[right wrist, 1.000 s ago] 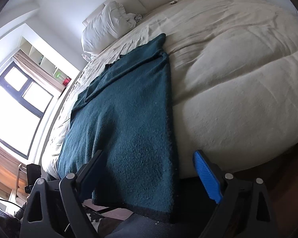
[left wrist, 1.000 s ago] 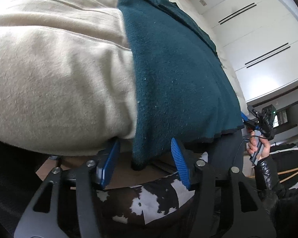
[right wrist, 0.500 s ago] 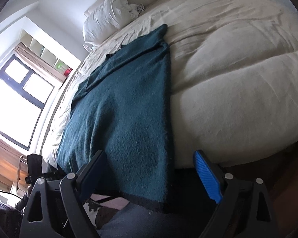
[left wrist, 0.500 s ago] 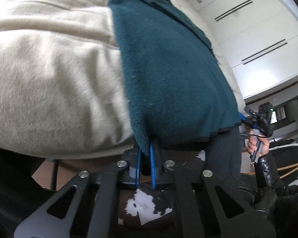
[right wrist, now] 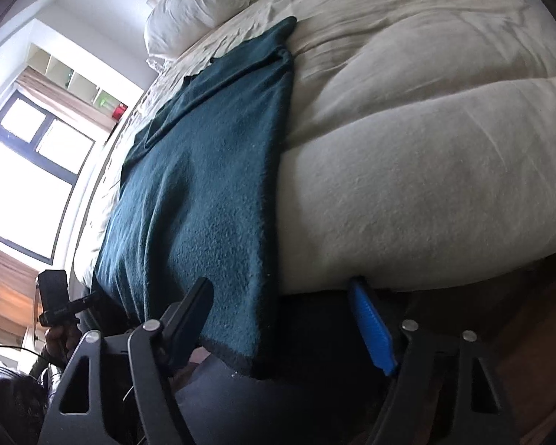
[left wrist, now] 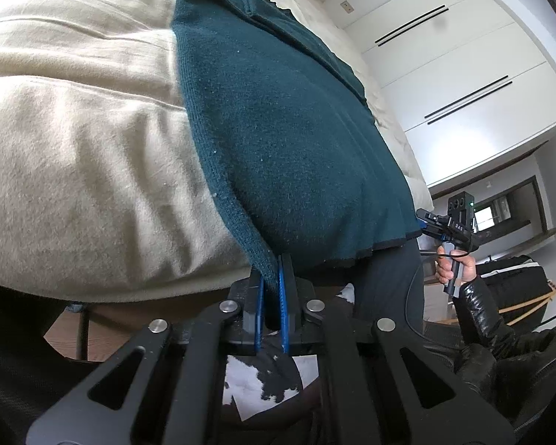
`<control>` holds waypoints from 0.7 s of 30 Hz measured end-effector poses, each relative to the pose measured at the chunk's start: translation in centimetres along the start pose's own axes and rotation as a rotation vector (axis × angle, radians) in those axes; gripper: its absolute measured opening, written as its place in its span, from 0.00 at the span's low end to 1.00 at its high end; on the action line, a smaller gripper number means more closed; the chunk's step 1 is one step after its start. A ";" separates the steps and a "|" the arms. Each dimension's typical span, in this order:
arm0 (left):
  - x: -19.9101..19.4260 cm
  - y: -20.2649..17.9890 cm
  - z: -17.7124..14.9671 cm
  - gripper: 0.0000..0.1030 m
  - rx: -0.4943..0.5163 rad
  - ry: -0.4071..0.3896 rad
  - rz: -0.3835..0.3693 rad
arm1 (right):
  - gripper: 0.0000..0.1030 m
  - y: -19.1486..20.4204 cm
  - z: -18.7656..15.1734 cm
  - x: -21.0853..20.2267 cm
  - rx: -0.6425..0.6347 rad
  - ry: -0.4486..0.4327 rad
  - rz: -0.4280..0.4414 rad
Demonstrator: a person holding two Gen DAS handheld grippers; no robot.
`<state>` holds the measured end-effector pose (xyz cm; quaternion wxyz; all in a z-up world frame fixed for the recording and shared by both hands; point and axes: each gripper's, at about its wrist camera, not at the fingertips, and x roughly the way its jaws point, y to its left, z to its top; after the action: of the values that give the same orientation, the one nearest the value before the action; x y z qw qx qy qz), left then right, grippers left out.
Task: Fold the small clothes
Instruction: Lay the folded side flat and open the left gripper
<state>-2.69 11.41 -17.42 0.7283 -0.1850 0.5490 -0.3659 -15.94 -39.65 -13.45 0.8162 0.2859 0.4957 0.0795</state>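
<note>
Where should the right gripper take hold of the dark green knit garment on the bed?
Probably its near hem corner, which hangs off the bed edge, approached from below and the front. The right gripper is closing around it, not yet pinching; the left gripper already pinches the other corner.

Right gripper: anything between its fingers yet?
Yes. In the right wrist view the teal garment's near corner hangs between the closing right gripper's fingers; the pads don't press it yet.

Far end of the teal sweater [right wrist: 211,185] lost in folds, its pinched corner hidden between the left gripper [left wrist: 272,296] pads, shelf items [right wrist: 107,105] too small to tell, bed [right wrist: 426,167] cut by the frame edge
</note>
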 end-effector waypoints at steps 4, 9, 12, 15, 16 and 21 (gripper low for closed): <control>0.2 0.4 -0.3 0.05 -0.002 0.003 0.004 | 0.56 1.5 0.2 0.1 -0.060 0.048 0.015; 0.1 0.4 -0.3 0.05 -0.001 0.003 0.005 | 0.51 2.8 0.6 0.7 -0.115 0.108 -0.032; 0.1 0.3 -0.3 0.05 0.001 0.004 0.008 | 0.42 3.5 0.8 1.0 -0.140 0.153 -0.064; 0.1 0.1 -0.3 0.05 0.003 0.005 0.011 | 0.30 4.9 0.6 1.7 -0.197 0.217 -0.069; 0.2 0.1 -0.3 0.05 0.003 0.004 0.011 | 0.25 5.3 0.5 1.9 -0.211 0.230 -0.072; -0.7 -0.5 -0.2 0.04 0.021 -0.029 -0.010 | 0.10 6.2 0.1 1.9 -0.227 0.229 -0.049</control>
<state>-3.17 11.60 -16.70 0.7364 -0.1852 0.5336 -0.3725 -13.97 -33.78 -11.46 0.7833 0.1690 0.5799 0.1471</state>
